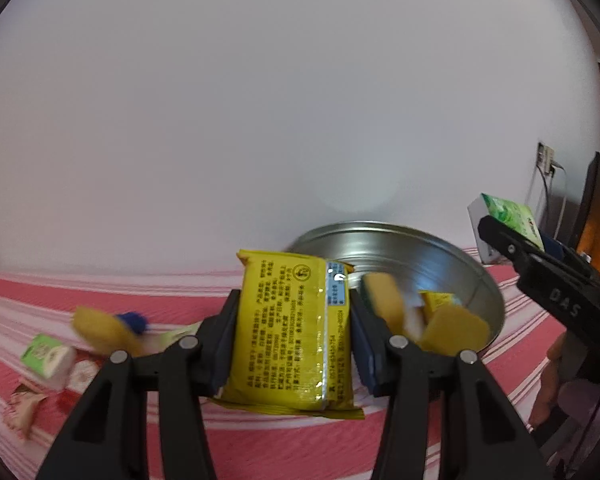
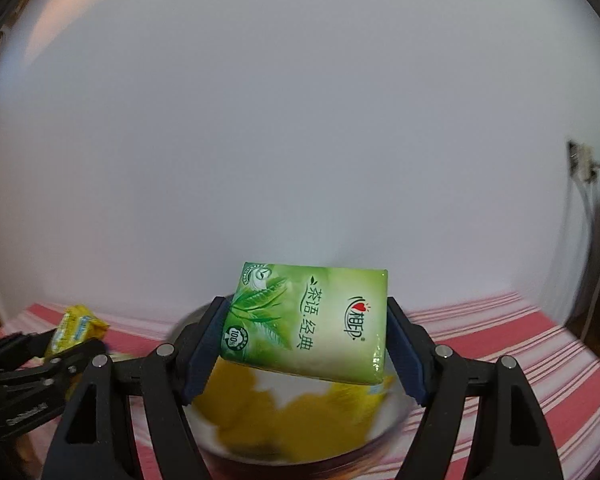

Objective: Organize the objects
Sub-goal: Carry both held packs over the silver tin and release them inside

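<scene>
The biggest thing you can see is the white wall point(image 1: 300, 120), filling the top of both views. Under it lies the red and white striped cloth point(image 1: 260, 440), running across the bottom of each frame. On the cloth sits the round metal bowl point(image 1: 440, 252), right of the middle in your left view, and in your right view it is low in the middle, blurry, under your pack. Yellow sponges point(image 1: 456, 328) and another small yellow packet lie inside the bowl. Your left gripper point(image 1: 292, 332) is in the lower middle of its view, and its two fingers squeeze the yellow snack packet point(image 1: 288, 332) from both sides, holding it up above the cloth. Your right gripper point(image 2: 304, 344) is in the lower middle of its own view, and its fingers press on the green tissue pack point(image 2: 312, 320), which is tilted and held up over the bowl. In the left view you see that same green pack at the right edge. At the lower left of the left view, more things lie on the cloth: a blurry yellow sponge point(image 1: 100, 328), a small green tissue pack point(image 1: 44, 354), and little wrapped snacks point(image 1: 24, 408).
</scene>
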{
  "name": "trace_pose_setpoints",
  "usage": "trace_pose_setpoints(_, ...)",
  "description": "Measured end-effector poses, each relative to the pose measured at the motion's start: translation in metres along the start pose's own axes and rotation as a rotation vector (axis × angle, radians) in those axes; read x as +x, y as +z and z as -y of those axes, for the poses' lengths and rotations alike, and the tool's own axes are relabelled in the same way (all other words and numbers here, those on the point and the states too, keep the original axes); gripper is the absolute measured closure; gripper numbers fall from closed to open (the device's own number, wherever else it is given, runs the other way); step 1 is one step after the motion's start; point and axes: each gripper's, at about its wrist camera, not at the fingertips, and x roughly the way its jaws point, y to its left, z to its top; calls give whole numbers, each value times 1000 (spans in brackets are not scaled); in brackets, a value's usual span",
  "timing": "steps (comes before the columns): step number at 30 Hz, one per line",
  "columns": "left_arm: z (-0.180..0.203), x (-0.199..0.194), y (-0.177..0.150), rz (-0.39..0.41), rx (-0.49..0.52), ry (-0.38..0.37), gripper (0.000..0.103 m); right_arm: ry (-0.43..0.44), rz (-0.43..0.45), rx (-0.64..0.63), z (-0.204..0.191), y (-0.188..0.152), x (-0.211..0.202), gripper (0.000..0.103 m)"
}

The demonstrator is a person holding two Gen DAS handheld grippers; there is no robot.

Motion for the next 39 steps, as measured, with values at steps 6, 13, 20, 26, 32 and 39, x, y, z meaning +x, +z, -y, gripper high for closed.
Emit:
trace_pose_setpoints(6, 39, 24, 12, -15, 42, -56, 53, -63, -30, 28, 26, -2, 15, 26)
trace_pose_setpoints(13, 65, 56, 16, -58, 70, -68, 53, -115, -53, 37, 46, -4, 28, 26)
trace_pose_setpoints(20, 69, 73, 9, -91, 119, -36, 52, -146, -114, 51, 60, -10, 47, 26)
trace_pose_setpoints(26, 67, 77, 5, -87, 114, -25, 44, -125, -167, 56, 63, -17, 60, 26)
trace_pose_setpoints(32, 45, 71, 5, -38, 22, -15, 0, -92, -186, 140, 69, -20, 46, 24)
trace_pose_setpoints(39, 38, 51, 9, 14, 18, -7, 0, -59, -148, 127, 52, -21, 34, 24)
